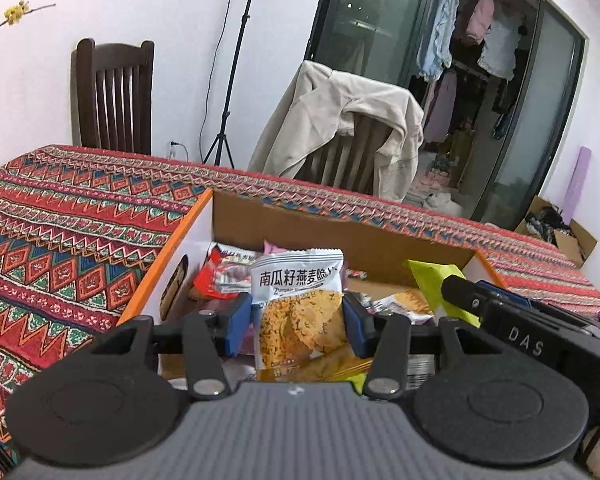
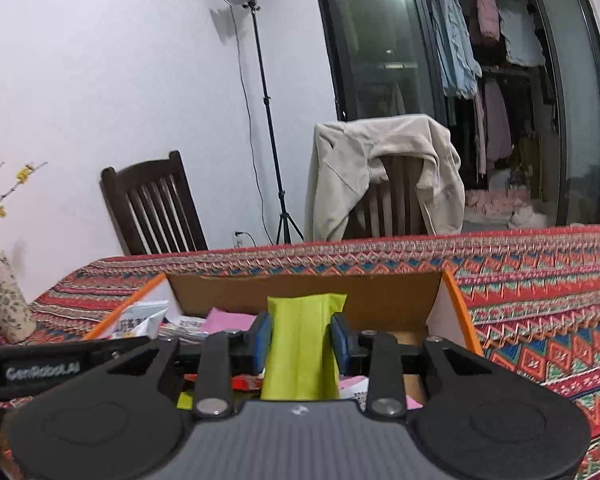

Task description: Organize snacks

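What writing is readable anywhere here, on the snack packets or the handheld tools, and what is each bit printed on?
"南瓜籽燕麦脆": on the white oat-crisp snack packet gripped in the left tongs.
"Pumpkin...": smaller line beneath it, the rest blurred.
"DAS": on the black body of the right tongs.
"GenRobot.AI": on the black body of the other tool.
The plain lime-green packet shows no text.
Packets in the orange-edged cardboard box: print too blurred.

A white oat-crisp packet (image 1: 298, 300) and a plain lime-green packet (image 2: 302, 344) are held upright above an orange-edged cardboard box (image 1: 160, 264) of assorted snack packets (image 1: 220, 276).
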The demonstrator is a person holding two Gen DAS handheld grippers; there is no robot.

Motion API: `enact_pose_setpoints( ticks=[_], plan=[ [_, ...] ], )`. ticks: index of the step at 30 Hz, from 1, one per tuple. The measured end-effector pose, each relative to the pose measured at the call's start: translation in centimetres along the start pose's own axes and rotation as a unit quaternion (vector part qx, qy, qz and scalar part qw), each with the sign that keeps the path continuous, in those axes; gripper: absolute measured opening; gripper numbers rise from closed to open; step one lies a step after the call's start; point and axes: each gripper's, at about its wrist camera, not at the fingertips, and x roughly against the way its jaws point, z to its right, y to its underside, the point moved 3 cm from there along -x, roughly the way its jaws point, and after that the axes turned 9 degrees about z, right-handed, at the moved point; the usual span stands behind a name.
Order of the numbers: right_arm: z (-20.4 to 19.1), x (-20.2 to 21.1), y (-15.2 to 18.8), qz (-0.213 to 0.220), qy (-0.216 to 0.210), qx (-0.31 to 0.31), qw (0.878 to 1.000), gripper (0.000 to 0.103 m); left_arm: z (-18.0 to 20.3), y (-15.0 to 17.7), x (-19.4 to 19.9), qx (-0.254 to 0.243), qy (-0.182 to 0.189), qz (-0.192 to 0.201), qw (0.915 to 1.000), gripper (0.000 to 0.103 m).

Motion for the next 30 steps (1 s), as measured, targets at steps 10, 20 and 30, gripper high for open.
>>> enact_pose_setpoints(
  ticks=[10, 20, 30],
  plan=[
    [1.3, -0.5, 1.0, -0.010, -0.016, -0.026, 0.999, 0.029, -0.4, 0.2, -0.4, -0.001, -0.002, 0.007, 1.0000, 0.060],
    [1.6, 1.2, 0.4, 0.009, 0.001, -0.018, 1.000, 0.093, -1.2, -0.7, 0.9, 0.011, -0.018, 0.038, 0.9991, 0.103],
    [0.1, 7.0, -0.7, 0.032, 0.008, 0.018, 0.999, 0.103, -0.6, -3.0, 7.4, -0.004, -0.005, 0.085, 0.9963, 0.103]
  ],
)
